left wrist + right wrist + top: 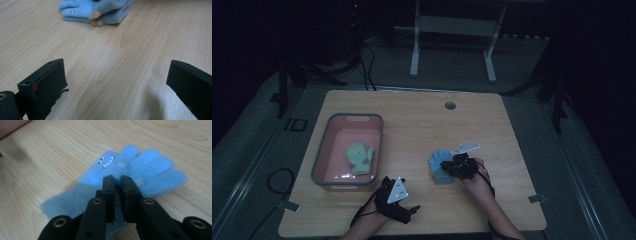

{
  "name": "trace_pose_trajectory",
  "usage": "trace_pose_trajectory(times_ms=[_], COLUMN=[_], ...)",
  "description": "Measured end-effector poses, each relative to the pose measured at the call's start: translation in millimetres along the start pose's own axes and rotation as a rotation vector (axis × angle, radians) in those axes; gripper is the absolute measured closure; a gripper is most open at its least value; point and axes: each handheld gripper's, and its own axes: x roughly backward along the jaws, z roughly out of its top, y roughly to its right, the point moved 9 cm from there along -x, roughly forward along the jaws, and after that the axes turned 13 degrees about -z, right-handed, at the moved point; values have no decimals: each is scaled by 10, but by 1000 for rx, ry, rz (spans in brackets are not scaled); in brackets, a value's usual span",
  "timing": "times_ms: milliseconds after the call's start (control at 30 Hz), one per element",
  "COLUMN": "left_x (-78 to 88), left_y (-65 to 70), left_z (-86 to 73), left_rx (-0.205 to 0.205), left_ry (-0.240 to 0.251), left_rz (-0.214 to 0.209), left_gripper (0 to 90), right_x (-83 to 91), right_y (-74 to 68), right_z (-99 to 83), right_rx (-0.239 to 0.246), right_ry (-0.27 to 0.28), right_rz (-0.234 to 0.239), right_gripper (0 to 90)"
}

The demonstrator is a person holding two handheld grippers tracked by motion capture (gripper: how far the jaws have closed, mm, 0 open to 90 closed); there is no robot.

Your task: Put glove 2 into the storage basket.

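A: Item one, nearest you: left gripper (404, 207), near edge of the table (422, 120), jaws wide apart, nothing between them.

B: Next out?

A: Right gripper (117, 185), right of centre, jaws pressed together on the blue glove (130, 173). The glove lies flat, fingers pointing away from you.

B: How will it handle?

A: Probably light, soft and limp fleece; it should sag when you lift it. Pinch a fold at the cuff or palm, not a single finger.

B: Farther?

A: Left side: bin (320, 165) holding a green glove (360, 158). Far edge: a grommet (450, 105).
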Motion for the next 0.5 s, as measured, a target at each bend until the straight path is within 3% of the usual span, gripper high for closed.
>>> trace_pose_trajectory(times_ms=[100, 233, 333, 500], left_x=[6, 20, 11, -29], left_y=[19, 52, 110, 141], left_z=[33, 89, 139, 225], left_rx=[1, 16, 37, 18], left_ry=[17, 48, 57, 20], left_rz=[-6, -24, -71, -87], left_gripper=[28, 28, 29, 29], right_x=[-9, 58, 130, 211], right_y=[7, -3, 20, 109], right_z=[-13, 6, 29, 76], right_rx=[-10, 15, 20, -19], right_ry=[-5, 6, 23, 51], right_rz=[4, 2, 0, 11], right_gripper=[776, 626, 538, 353])
